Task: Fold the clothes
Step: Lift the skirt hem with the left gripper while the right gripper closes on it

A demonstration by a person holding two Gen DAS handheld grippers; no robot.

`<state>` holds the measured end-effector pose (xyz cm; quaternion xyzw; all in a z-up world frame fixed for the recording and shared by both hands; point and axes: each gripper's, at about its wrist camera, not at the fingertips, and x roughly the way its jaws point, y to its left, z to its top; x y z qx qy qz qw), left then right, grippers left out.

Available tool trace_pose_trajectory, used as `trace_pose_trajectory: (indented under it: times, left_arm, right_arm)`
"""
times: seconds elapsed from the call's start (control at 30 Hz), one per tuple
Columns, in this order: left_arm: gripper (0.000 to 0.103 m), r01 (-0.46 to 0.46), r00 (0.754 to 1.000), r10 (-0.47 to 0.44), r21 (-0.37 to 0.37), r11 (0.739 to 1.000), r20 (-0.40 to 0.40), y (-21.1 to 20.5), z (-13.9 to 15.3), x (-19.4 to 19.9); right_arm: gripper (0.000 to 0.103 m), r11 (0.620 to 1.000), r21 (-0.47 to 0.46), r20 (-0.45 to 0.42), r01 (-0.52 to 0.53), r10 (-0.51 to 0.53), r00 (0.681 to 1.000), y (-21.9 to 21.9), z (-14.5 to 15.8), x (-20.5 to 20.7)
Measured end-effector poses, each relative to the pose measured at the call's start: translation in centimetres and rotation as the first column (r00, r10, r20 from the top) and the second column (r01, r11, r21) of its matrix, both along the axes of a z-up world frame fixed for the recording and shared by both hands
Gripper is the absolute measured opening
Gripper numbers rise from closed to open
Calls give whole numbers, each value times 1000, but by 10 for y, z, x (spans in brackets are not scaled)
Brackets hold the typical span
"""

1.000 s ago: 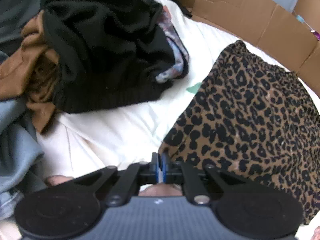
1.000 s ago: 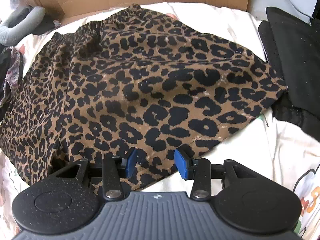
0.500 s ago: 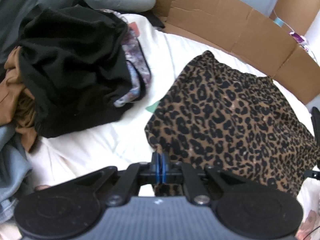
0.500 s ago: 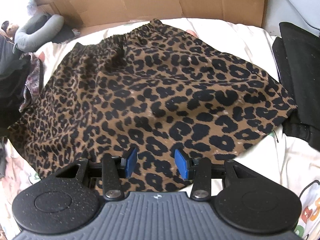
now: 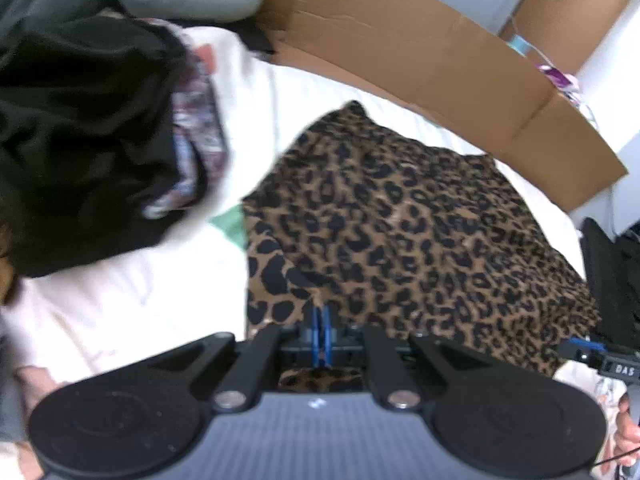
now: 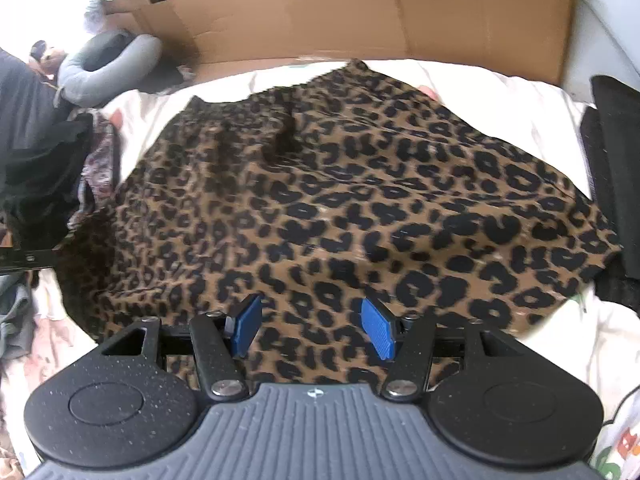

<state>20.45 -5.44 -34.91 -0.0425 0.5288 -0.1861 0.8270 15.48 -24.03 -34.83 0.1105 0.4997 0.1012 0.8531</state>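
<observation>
Leopard-print skirt [image 6: 344,200] near hem hidden under both gripper bodies; left view motion-blurred. Left gripper [image 5: 321,334] clamped on skirt's corner, lifting it; right gripper [image 6: 312,330] jaws opening, blue pads [image 6: 378,334] clear of fabric. Skirt lies spread on white bed sheet [image 5: 132,300], black clothes pile [image 5: 80,140] beside it.

A long sheet of brown cardboard [image 6: 360,8] stands along the far edge of the bed, whose cream sheet [image 5: 120,300] is printed here and there with small coloured motifs — one green patch [image 5: 230,222] shows in the left view. Beyond the bed's left corner lies a grey curved cushion [image 6: 108,64]. At the right edge of the bed sits something flat and black [image 6: 616,152] — too dark to tell what it is.
</observation>
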Motion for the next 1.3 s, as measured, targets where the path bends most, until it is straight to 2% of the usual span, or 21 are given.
trace_pose_trajectory:
  times: [0.2,0.43,0.77,1.0,1.07,1.1,1.3]
  left_arm:
    - [3,38,999,-41,-103,994,-31,-27,0,-4]
    - [3,83,995,-92,-189,978,-38,-52,5,-8]
    - [3,48,985,-102,-349,936,-138,-66,7,-5]
    - [3,53,981,-120,-388,920,-151,-81,12,-9]
    - [3,58,980,-127,-392,918,-152,-86,12,-10]
    - [3,62,979,-133,-396,916,-156,-88,12,-11]
    - [2,86,973,-165,-413,907,-161,-101,13,-17]
  right_arm:
    - [62,996,21,41,-82,81,996,28,14,-1]
    - [61,984,44,69,-171,168,983,62,27,-1]
    - [52,972,48,129,-229,222,967,94,42,2]
    - [49,971,46,157,-236,227,961,104,46,5]
    - [40,970,50,158,-238,228,961,105,46,6]
    - [39,970,52,159,-238,227,961,105,46,6]
    - [38,976,71,161,-207,194,968,103,45,13]
